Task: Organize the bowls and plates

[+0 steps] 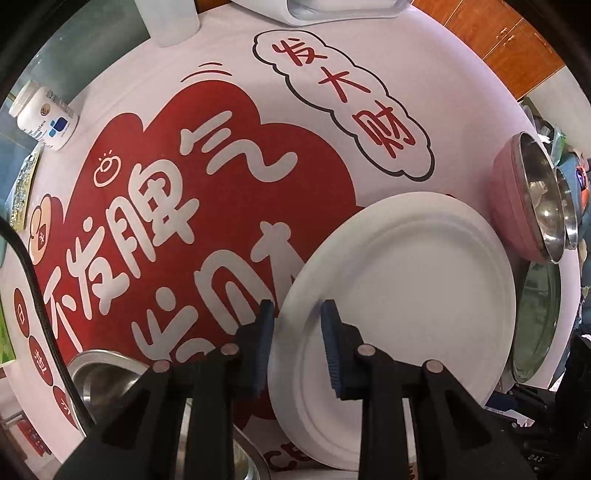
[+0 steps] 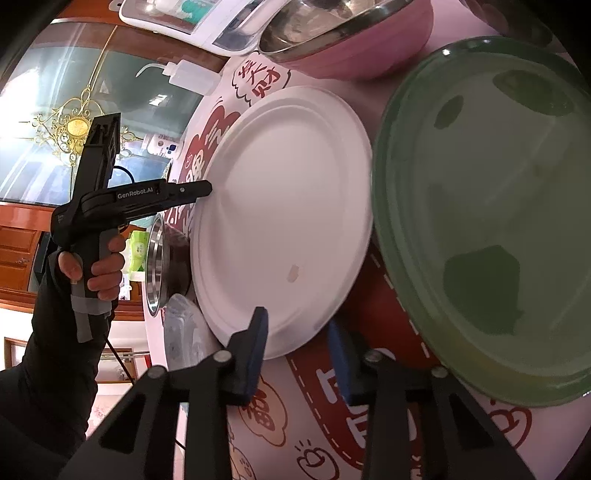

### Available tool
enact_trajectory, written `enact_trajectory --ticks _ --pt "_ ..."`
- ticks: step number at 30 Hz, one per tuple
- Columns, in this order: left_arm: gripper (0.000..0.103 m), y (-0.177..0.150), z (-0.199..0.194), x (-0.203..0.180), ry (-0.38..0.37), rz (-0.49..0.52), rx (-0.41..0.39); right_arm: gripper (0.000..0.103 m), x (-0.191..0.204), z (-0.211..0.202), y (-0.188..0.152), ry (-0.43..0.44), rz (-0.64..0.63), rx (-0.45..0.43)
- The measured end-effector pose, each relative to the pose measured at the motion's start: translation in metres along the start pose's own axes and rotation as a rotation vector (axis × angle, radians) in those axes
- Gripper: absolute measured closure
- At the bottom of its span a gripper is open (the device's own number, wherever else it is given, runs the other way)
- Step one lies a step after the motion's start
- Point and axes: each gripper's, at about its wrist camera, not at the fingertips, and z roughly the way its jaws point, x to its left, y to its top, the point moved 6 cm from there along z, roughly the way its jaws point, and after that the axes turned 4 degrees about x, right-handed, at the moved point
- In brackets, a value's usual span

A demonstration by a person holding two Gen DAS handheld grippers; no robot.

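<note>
A white paper plate [image 1: 417,273] lies on the red and white tablecloth [image 1: 221,147]. My left gripper [image 1: 297,314] is open, its fingers straddling the plate's near rim. In the right wrist view the same plate [image 2: 288,206] lies ahead, with the left gripper [image 2: 207,188] at its far rim. My right gripper [image 2: 297,323] is open, its fingers either side of the plate's near rim. A green glass plate [image 2: 487,206] lies to the right. A pink bowl holding steel bowls [image 1: 532,195] stands beyond; it also shows in the right wrist view [image 2: 351,40].
A steel bowl [image 1: 103,376] sits near the left gripper. A white supplement bottle [image 1: 44,114] lies at the far left. A white cup [image 1: 170,18] and a white appliance [image 1: 321,9] stand at the back. A squeeze bottle [image 2: 188,79] lies at the table edge.
</note>
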Motion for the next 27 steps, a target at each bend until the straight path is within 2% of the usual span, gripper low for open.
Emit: enact_trajectory --ticks 4,13,27 --pt "0.079 0.002 0.002 -0.003 0.0 -0.001 0.006 0.08 -0.002 0.0 0.0 -0.002 0.007 0.001" --pt "0.079 0.0 0.002 0.003 -0.013 -0.01 0.0 0.08 -0.001 0.001 0.0 0.002 0.002 -0.001" --pt "0.079 -0.003 0.007 0.036 -0.109 -0.129 0.006 0.085 0.007 -0.011 0.006 0.002 -0.074 -0.026"
